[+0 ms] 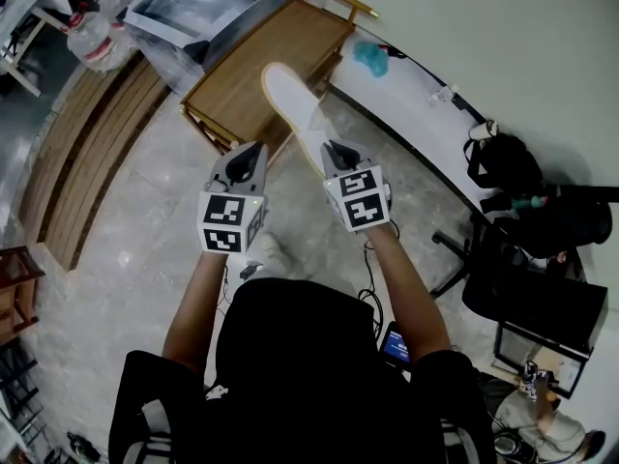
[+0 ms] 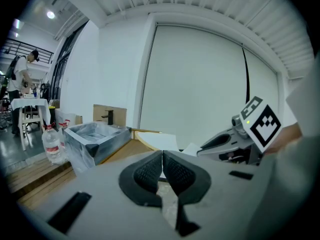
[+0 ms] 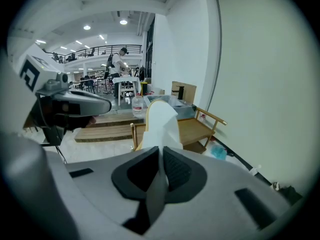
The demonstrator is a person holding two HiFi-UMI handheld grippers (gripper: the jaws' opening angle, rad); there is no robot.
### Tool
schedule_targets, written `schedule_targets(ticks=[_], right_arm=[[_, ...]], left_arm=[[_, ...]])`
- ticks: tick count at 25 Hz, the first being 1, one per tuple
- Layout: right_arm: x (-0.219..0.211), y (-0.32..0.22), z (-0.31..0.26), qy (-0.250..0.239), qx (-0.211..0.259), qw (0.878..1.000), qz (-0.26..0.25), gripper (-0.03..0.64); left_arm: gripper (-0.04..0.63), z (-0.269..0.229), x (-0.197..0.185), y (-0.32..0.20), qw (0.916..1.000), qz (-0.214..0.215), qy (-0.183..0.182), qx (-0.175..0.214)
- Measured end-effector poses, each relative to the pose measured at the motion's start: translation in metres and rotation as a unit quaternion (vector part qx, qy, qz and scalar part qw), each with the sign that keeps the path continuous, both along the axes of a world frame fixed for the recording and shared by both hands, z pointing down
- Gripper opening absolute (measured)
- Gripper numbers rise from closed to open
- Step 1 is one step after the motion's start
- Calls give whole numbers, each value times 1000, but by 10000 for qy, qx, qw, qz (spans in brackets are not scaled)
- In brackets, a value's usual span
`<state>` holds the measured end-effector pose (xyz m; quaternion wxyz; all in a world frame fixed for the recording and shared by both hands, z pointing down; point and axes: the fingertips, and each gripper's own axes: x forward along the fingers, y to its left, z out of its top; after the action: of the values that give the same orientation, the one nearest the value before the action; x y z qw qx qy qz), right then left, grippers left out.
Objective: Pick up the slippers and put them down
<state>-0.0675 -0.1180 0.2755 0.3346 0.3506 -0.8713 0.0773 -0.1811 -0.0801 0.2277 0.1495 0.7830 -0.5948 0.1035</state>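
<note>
1. Right gripper view: my right gripper (image 3: 160, 154) has its jaws clamped on one end of the white slipper (image 3: 161, 119), held off the floor.
2. My left gripper (image 2: 162, 159), level with the right one, has its jaws closed and nothing between them.
3. Slipper's free end points at the wooden chair (image 1: 261, 51).
4. A plastic-wrapped box (image 1: 198, 8) sits beyond the chair.

A big open work hall, lab-like: a railed mezzanine (image 3: 92, 48) under rows of ceiling lights (image 3: 123, 21), a person (image 3: 118, 64) standing at a white desk (image 3: 126, 80), pale stone floor (image 1: 145, 249), a low wooden platform (image 1: 92, 153), an office chair (image 1: 527, 293).
</note>
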Motion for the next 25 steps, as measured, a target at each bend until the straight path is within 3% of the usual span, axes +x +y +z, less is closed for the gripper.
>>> schedule_targets(ticks=[4, 13, 25], right_arm=[[33, 9, 7, 36, -74, 9999, 74, 18], [100, 36, 32, 33, -365, 9990, 259, 18], [164, 70, 67, 50, -620, 9965, 553, 18]], left_arm=[[6, 10, 34, 11, 9997, 127, 16, -224], [6, 32, 98, 24, 9994, 221, -16, -270], [6, 70, 168, 53, 9948, 596, 73, -827]])
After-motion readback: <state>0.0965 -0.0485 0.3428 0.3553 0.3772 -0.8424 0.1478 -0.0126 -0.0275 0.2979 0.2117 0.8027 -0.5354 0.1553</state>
